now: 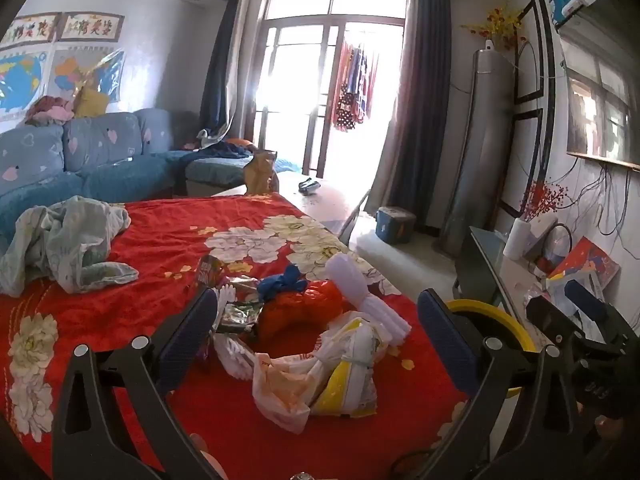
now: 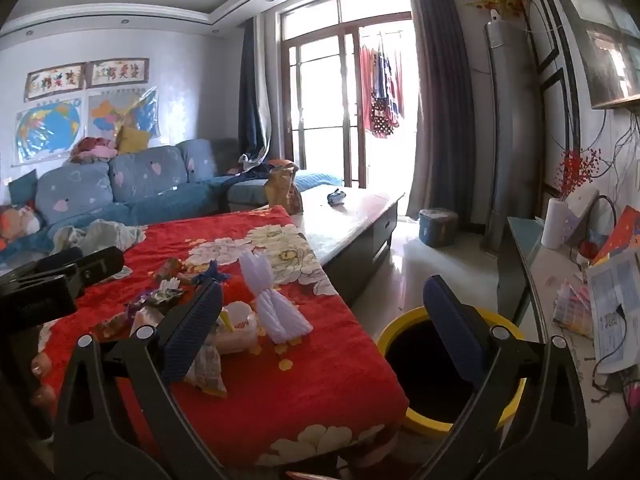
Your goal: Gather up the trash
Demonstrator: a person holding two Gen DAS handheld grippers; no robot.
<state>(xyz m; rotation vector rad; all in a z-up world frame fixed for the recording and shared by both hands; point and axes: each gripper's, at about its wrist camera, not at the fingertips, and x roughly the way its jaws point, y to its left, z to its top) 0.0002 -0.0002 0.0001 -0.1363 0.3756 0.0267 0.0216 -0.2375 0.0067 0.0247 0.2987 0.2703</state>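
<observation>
A heap of trash lies on the red flowered cloth [image 1: 168, 240]: a white and yellow plastic bag [image 1: 320, 380], an orange bag [image 1: 304, 308], a blue scrap [image 1: 282, 280], white foam netting [image 1: 368, 292] and foil wrappers [image 1: 236, 312]. My left gripper [image 1: 316, 328] is open and empty, held over the heap. My right gripper [image 2: 324, 320] is open and empty, between the table's right edge and a yellow-rimmed bin [image 2: 440, 364] on the floor. The foam netting [image 2: 276, 304] and bags [image 2: 236, 328] show left of it. The left gripper's body [image 2: 52, 280] shows at the left.
A crumpled pale cloth [image 1: 68, 240] lies at the table's far left. A brown paper bag [image 1: 260, 172] stands on the bare far end. A blue sofa [image 1: 92, 152] is behind, and a cluttered glass side table [image 2: 560, 280] is right. A blue box [image 2: 438, 226] sits on the floor.
</observation>
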